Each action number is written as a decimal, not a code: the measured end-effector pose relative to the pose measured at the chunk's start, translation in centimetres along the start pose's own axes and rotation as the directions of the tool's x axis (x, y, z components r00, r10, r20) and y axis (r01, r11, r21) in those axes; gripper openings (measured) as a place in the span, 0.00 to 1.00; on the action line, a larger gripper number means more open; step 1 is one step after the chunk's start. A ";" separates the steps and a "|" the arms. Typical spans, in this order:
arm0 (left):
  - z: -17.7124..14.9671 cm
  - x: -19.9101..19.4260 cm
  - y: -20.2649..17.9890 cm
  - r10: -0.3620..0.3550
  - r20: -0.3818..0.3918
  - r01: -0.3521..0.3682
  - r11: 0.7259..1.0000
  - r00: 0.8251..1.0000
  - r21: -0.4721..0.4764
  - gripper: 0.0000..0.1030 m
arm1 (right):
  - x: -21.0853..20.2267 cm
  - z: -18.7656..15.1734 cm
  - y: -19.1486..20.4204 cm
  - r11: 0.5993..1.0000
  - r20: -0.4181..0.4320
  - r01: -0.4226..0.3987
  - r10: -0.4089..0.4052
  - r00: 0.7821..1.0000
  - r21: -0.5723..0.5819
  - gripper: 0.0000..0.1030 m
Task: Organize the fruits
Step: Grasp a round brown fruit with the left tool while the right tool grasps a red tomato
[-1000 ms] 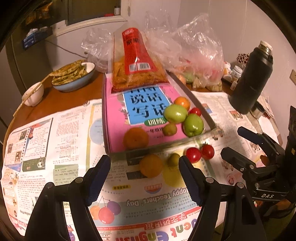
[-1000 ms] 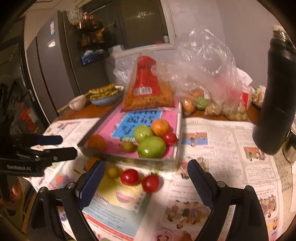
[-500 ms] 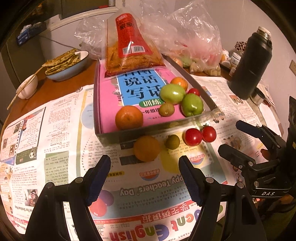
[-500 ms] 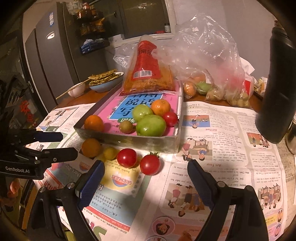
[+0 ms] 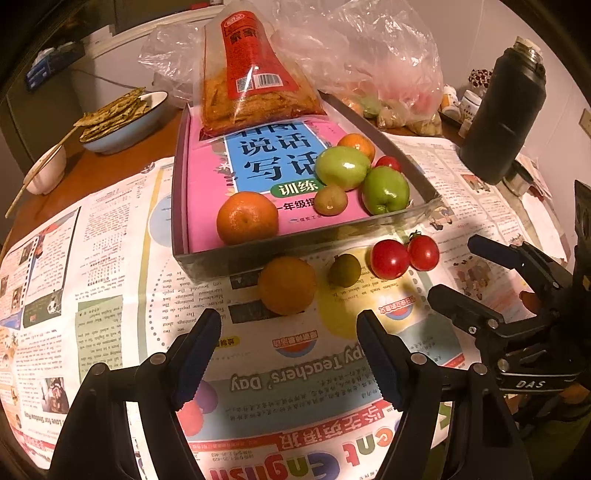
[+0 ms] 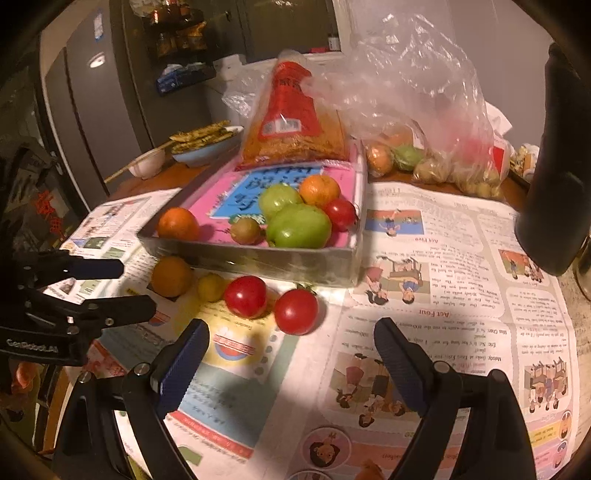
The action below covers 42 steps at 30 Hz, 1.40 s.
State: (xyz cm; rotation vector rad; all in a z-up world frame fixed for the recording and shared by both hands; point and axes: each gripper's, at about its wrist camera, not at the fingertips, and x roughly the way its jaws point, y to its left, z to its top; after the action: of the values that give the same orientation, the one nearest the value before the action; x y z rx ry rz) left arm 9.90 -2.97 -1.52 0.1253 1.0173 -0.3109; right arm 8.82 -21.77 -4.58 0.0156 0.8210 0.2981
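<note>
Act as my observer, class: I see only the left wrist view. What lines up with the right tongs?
Observer: The right tongs stand open and empty, with the nearer tomato just ahead of them.
Operator: What stands behind the table on the far left?
Observer: A tall grey fridge, which your view does not show clearly.
Operator: Anything beside it?
Observer: Yes, a dark shelf holding jars, high up to the right of the fridge.

Right gripper (image 6: 291, 343) hangs wide apart above the newspaper (image 6: 424, 295), nothing between its fingers. Two red tomatoes (image 6: 245, 295) sit just ahead, beside the tray (image 6: 258, 258) of green and orange fruit.
</note>
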 end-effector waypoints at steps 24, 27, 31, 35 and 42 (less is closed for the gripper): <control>1.6 3.0 0.5 -0.062 -0.018 0.061 0.997 0.998 -0.046 0.54 | 3.2 0.8 -0.2 0.996 -0.006 0.076 -0.076 0.997 -0.046 0.30; 1.6 3.5 0.5 -0.068 -0.024 0.067 0.997 0.997 -0.049 0.45 | 3.0 0.7 -0.4 0.997 -0.005 0.067 -0.067 0.998 -0.032 0.30; 1.7 3.7 0.6 -0.049 -0.018 0.048 0.998 0.999 -0.047 0.39 | 2.2 0.6 -0.8 0.998 0.012 0.054 -0.054 0.998 -0.010 0.30; 1.6 3.5 0.7 -0.059 -0.019 0.058 0.997 0.998 -0.048 0.39 | 1.2 0.7 -1.4 0.999 0.031 0.037 -0.038 0.999 0.019 0.30; 1.4 1.7 0.3 -0.075 0.011 0.075 0.997 0.997 -0.033 0.39 | -0.1 1.0 -1.5 0.999 0.064 0.024 -0.026 0.998 0.031 0.30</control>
State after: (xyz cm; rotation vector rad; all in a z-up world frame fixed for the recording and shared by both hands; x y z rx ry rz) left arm 11.96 -3.32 -2.28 0.0557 1.0188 -0.3623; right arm 9.91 -23.10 -4.02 0.0430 0.7614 0.2607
